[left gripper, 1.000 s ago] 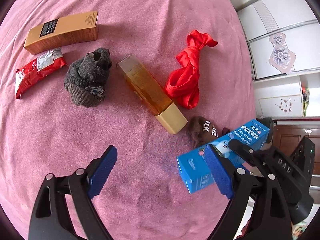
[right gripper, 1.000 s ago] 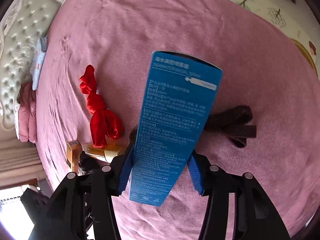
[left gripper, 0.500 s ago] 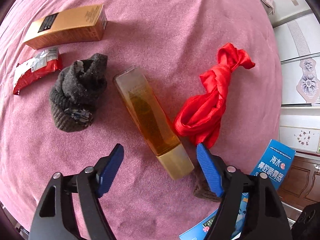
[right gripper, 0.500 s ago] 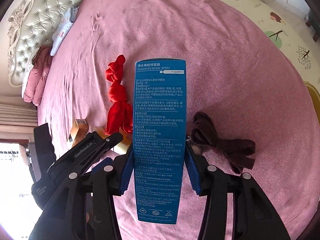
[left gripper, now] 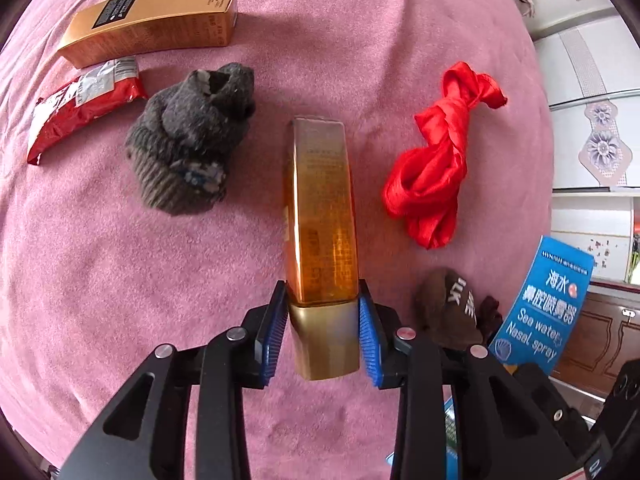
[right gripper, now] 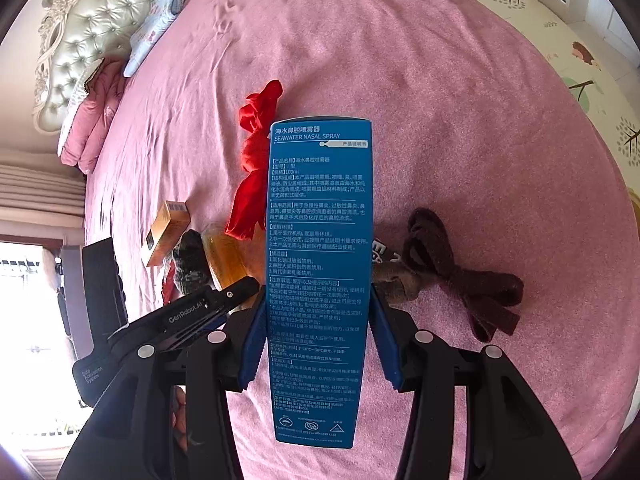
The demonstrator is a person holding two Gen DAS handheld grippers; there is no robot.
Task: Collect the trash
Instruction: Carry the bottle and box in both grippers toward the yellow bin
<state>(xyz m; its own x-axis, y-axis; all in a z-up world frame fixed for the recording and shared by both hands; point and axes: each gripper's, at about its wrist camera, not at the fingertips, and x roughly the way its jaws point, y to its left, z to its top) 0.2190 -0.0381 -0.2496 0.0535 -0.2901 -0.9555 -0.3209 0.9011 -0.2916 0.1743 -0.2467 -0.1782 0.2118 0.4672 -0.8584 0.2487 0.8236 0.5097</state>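
Observation:
My left gripper (left gripper: 323, 328) is shut on the gold cap end of an amber bottle (left gripper: 322, 216) that lies on the pink bed cover (left gripper: 100, 300). My right gripper (right gripper: 318, 340) is shut on a blue nasal spray box (right gripper: 318, 264) and holds it above the bed; the box also shows in the left wrist view (left gripper: 548, 308) at the right. A gold carton (left gripper: 152, 20) and a red snack wrapper (left gripper: 80, 110) lie at the far left.
A grey knitted sock (left gripper: 188, 160) lies left of the bottle, a knotted red cloth (left gripper: 436, 172) right of it. A brown sock (right gripper: 452, 272) lies near the bed's edge. Pillows and a tufted headboard (right gripper: 92, 28) stand at the far end.
My left gripper moved forward over the amber bottle and closed on its cap end. The right gripper kept hold of the blue box and shifted slightly.

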